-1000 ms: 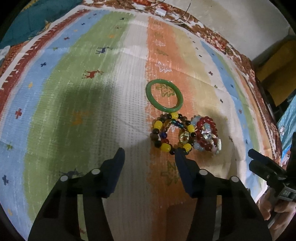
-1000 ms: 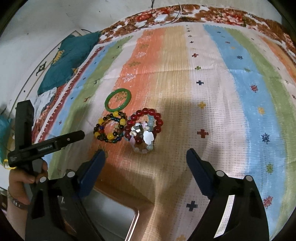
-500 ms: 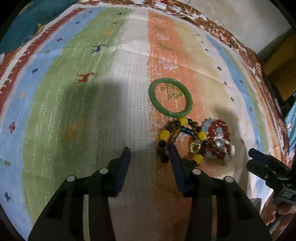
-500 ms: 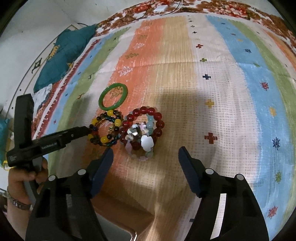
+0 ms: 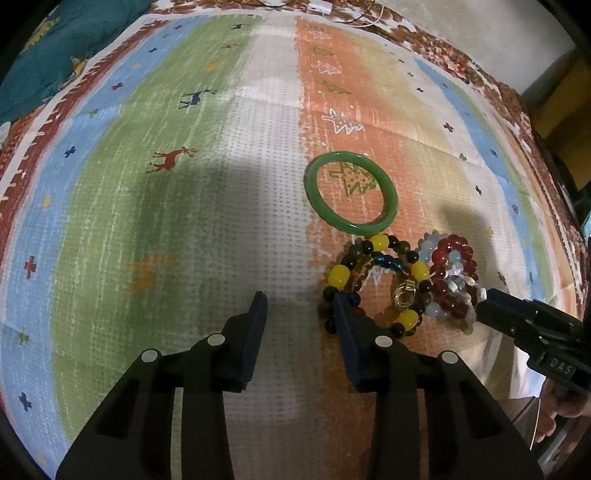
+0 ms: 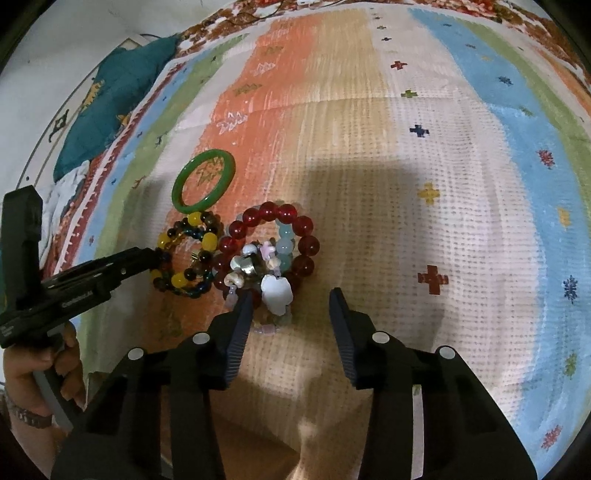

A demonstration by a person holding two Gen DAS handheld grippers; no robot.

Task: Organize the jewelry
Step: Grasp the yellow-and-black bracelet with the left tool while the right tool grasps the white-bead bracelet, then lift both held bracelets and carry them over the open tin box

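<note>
Three pieces lie together on the striped cloth (image 5: 221, 221): a green bangle (image 5: 354, 226) (image 6: 181, 192), a bracelet of yellow and dark beads (image 5: 338, 275) (image 6: 208, 242), and a red bead bracelet (image 5: 439, 254) (image 6: 269, 211) piled with pastel beads and a white shell pendant (image 6: 277, 290). My left gripper (image 5: 300, 314) (image 6: 122, 269) is closing, its right finger at the yellow bracelet's left edge, with a few dark beads just inside. My right gripper (image 6: 290, 304) (image 5: 517, 317) is closing around the shell pendant, its right finger clear of the pendant.
A teal cushion (image 5: 55, 55) (image 6: 110, 103) lies off the cloth's far left corner. White cables (image 5: 351, 11) run along the far edge. A hand with a wristwatch (image 6: 37, 373) holds the left gripper. A box edge (image 5: 535, 410) shows at the near right.
Both grippers have come down closer to the jewelry and their jaws have narrowed, the right one's by much more. The left gripper's right finger has reached the yellow bracelet's edge.
</note>
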